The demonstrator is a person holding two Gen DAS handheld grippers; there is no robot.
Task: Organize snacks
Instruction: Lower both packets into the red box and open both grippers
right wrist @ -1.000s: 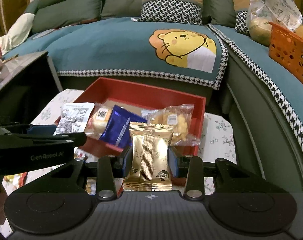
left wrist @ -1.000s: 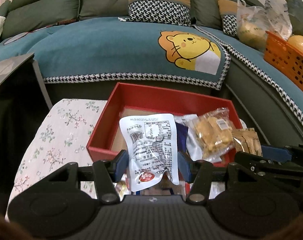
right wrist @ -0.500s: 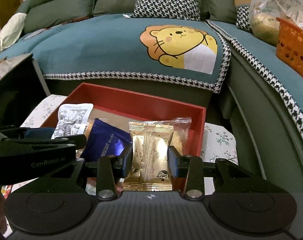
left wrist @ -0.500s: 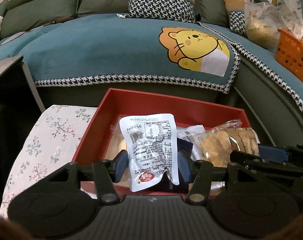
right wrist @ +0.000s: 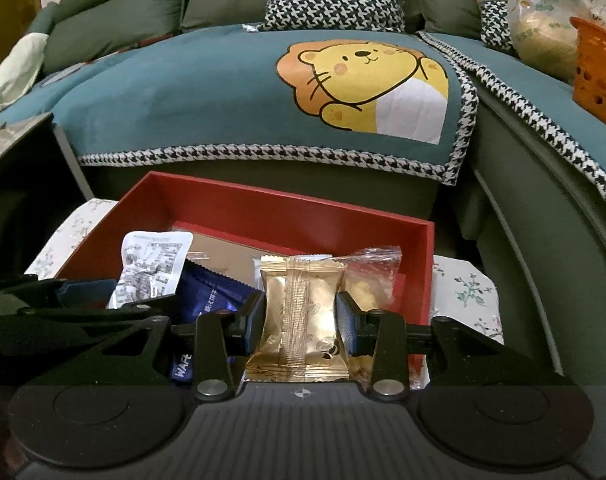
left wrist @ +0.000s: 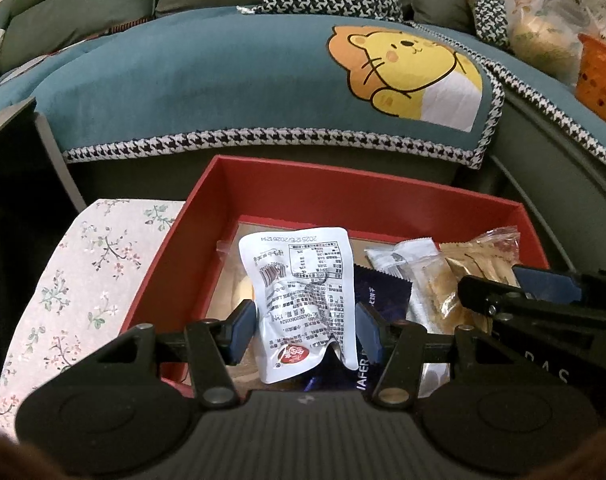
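Jaws on both sides are clamped on snacks: your left gripper [left wrist: 306, 330] pinches a white packet [left wrist: 301, 304], your right gripper [right wrist: 301, 322] a gold packet [right wrist: 301, 316]. Since a sec ago both have dropped lower and closer to the red box [left wrist: 343, 196], which now sits right beyond and under the tips w/ a blue wafer pack [right wrist: 207, 292] and clear cookie bags [left wrist: 443, 292] already inside. Looks like you're abt ready to let go; release once each packet is over bare floor.

The white packet [left wrist: 303, 300] shows an upside-down date, 2025.12.14, and the blue wrapper [right wrist: 207, 300] reads "WAFE".
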